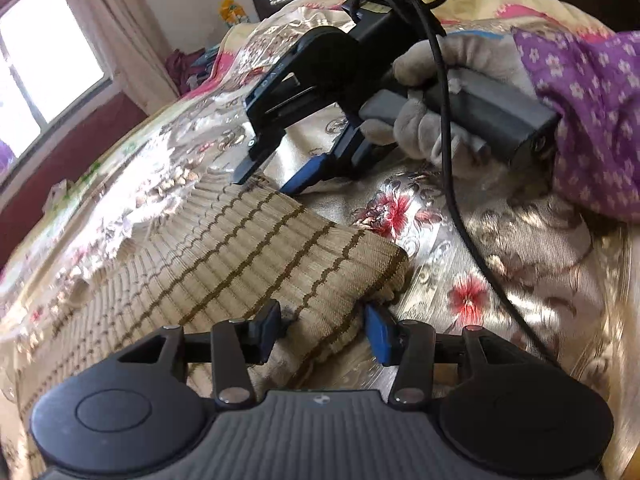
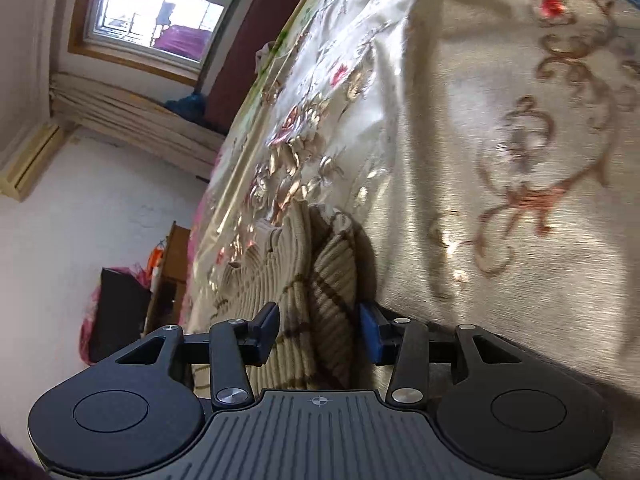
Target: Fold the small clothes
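A beige ribbed knit garment with thin brown stripes (image 1: 224,248) lies on the floral satin bedspread (image 1: 500,280). My left gripper (image 1: 324,334) is open, its fingers on either side of the garment's near folded corner. My right gripper (image 1: 266,184) shows in the left wrist view at the garment's far edge, held by a gloved hand (image 1: 432,92), jaws apart with the tips at the cloth. In the right wrist view the right gripper (image 2: 320,334) is open with the bunched garment (image 2: 304,280) between its fingers.
A black cable (image 1: 452,168) runs from the right gripper across the bedspread. A purple flowered sleeve (image 1: 592,112) is at the right. A window (image 2: 160,4) and wall lie beyond the bed's edge. Clothes are piled at the far end (image 1: 192,64).
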`<state>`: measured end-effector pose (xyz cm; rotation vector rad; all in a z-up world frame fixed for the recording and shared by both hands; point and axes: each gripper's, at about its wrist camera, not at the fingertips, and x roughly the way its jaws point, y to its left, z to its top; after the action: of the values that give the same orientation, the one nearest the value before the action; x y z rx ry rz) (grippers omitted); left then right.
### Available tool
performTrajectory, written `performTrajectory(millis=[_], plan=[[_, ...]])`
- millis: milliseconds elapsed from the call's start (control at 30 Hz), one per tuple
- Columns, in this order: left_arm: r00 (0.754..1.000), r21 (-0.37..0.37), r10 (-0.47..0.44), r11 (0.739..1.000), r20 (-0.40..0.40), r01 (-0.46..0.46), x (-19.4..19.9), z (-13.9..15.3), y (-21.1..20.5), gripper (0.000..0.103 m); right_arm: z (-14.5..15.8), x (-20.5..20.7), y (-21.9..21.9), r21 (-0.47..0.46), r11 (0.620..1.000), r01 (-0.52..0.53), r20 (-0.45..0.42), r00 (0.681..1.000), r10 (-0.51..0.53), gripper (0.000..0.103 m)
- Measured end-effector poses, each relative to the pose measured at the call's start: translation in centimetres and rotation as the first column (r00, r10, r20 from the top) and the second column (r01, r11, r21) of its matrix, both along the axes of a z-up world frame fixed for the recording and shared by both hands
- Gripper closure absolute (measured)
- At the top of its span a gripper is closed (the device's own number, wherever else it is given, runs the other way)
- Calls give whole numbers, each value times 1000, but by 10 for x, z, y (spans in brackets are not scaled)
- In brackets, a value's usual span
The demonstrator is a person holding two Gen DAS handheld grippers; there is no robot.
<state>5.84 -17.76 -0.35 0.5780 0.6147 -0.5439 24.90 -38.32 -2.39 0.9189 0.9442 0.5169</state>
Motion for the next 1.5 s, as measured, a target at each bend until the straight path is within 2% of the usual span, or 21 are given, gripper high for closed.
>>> performTrajectory(millis=[200, 367, 567, 733, 867, 967, 1033, 1167, 1300, 1400, 1500], plan=[[999, 41, -43, 998, 22, 43, -15, 0, 4, 52, 2, 2, 3, -33, 999, -32, 7, 999, 32, 61], [997, 42, -66, 997, 37, 64, -10, -4, -13, 52, 0, 1, 5, -23, 999, -26, 12, 1000, 27, 61], [999, 18, -19, 1000, 41, 18, 3, -8, -28, 53, -5, 3, 3, 11, 1000, -14, 3, 1000, 14, 60], [1000, -13, -21, 1000, -8, 20, 6, -4, -29, 74, -6, 9, 10, -3, 1000, 1, -5, 1000, -1, 61], [999, -33, -14, 999, -31, 13, 7, 1, -28, 80, -4, 7, 10, -22, 1000, 13, -8, 1000, -13, 69], [998, -63, 1, 998, -62, -5, 12, 3, -25, 82, -4, 3, 5, -2, 1000, 28, -4, 1000, -28, 67], [997, -75, 7, 997, -73, -13, 13, 3, -25, 83, -2, 6, 11, -20, 1000, 3, -3, 1000, -3, 64], [995, -105, 21, 994, -95, -31, 14, 6, -22, 85, 2, 13, 28, -67, 997, -33, 8, 999, 33, 64], [993, -155, 31, 987, -112, -49, 17, 11, -15, 87, 2, 11, 26, -76, 997, -13, -17, 1000, 12, 82], [991, -200, 43, 978, -123, -67, 19, 15, -7, 88, 2, 3, 16, -32, 999, 27, -32, 999, -28, 85], [990, -249, 53, 965, -131, -84, 17, 22, 0, 88, 11, -3, 15, -29, 998, 51, -30, 998, -52, 86]])
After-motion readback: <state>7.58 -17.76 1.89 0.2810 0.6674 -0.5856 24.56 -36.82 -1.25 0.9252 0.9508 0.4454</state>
